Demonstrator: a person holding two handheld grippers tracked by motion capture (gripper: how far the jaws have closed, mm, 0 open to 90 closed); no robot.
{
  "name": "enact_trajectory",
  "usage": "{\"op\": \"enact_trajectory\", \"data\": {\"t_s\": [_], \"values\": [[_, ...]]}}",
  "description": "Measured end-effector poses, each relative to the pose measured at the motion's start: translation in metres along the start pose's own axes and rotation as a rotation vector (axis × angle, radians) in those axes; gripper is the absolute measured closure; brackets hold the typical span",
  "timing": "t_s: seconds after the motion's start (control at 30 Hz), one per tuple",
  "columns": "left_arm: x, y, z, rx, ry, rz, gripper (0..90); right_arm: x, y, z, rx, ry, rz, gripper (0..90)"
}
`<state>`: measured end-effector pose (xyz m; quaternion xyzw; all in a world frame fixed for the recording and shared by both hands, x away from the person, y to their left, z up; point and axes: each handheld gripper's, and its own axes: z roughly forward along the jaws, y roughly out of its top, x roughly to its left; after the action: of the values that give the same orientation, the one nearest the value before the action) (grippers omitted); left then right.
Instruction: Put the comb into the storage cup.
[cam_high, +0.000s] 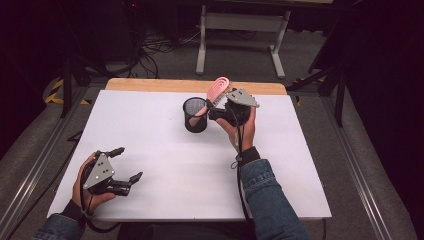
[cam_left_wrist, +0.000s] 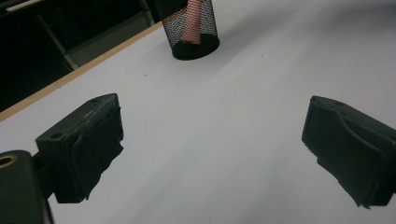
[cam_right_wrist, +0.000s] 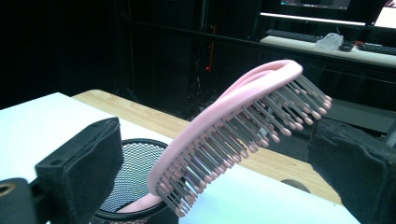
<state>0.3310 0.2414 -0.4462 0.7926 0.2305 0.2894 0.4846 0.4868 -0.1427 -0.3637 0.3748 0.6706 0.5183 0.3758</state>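
A pink brush (cam_high: 218, 90) stands handle-down in a black mesh cup (cam_high: 194, 115) toward the far middle of the white desk (cam_high: 165, 150). The brush leans out of the cup toward the far right, its head up over the rim and its bristles facing down and to the right. In the right gripper view the handle drops inside the mesh cup (cam_right_wrist: 133, 179) while the brush (cam_right_wrist: 233, 121) arcs upward between the two fingers (cam_right_wrist: 88, 163), and neither pad seems to press on it; there is a gap on both sides, so those fingers stand apart around the brush without clamping it.

The right gripper (cam_high: 220, 107) sits just right of the cup, held by a hand whose denim sleeve (cam_high: 267, 195) comes up from the near edge. Its grey plate is level with the brush head.

The left gripper (cam_high: 126, 164) is well apart from all this, low over the near left corner of the desk. Its fingers (cam_left_wrist: 86, 144) are spread wide with nothing between them but bare desk. From that gripper view the cup (cam_left_wrist: 189, 25) shows far off, with the pink handle visible through the mesh.

A strip of wood (cam_high: 195, 86) edges the far side of the desk.
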Motion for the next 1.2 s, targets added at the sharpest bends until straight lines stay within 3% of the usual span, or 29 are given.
{"op": "enact_trajectory", "data": {"t_s": [0.87,1.0,1.1,1.2], "values": [[0.000,0.000,0.001,0.004,-0.003,0.003,6.3,0.005,0.000,-0.018,-0.015,0.030,-0.063,4.5],[0.000,0.000,0.000,0.004,-0.002,0.003,6.3,0.008,-0.002,-0.022,-0.019,0.028,-0.086,4.5],[0.000,0.000,0.001,0.004,-0.003,0.003,6.3,0.014,-0.004,-0.026,-0.027,0.032,-0.131,4.5],[-0.001,0.000,0.001,0.007,-0.002,0.007,6.3,0.016,-0.004,-0.028,-0.034,0.035,-0.139,4.5]]}}
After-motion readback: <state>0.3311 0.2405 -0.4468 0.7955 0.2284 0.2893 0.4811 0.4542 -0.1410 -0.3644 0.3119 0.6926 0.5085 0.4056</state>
